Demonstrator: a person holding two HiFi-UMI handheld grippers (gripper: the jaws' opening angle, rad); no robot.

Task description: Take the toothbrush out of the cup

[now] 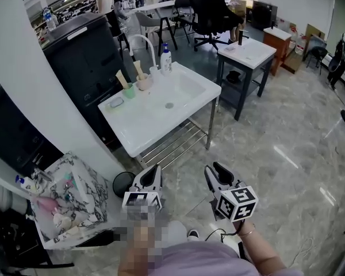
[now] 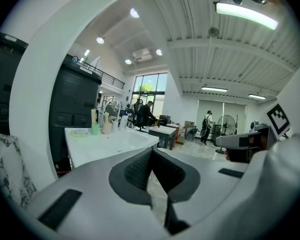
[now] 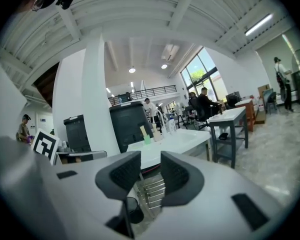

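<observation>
At back left corner of white sink table [image 1: 129, 126], just beside faucet [image 1: 145, 42]: two cups side by side, contact between them not clear. Green cup [image 1: 129, 91] and beige cup [image 1: 143, 83]. One pale upright handle in each, so two brushes counted: toothbrush [image 1: 121, 78] leaning in the green, second toothbrush [image 1: 137, 68] in the beige. Heads too small to make out; no telling which one the task means. Judged light, stiff, thin plastic, likely slick if wet. Not fragile, but cup light as well and apt to tip or ride up under a slanted pull. Best hold judged on bare handle well above rim, drawn out along its own lean. Also counted: one soap bottle [image 1: 165, 59], one soap dish [image 1: 116, 102], one basin [image 1: 184, 91]. Both grippers well apart from table, low over marble floor [image 1: 287, 154], pointing toward sink. Left gripper [image 2: 151, 153]: pads pressed together at tips, nothing between. Right gripper [image 3: 150, 171]: jaws partly apart, only floor and table's lower rack seen through gap, nothing held. Task judged not yet begun; approach to table needed first.
</observation>
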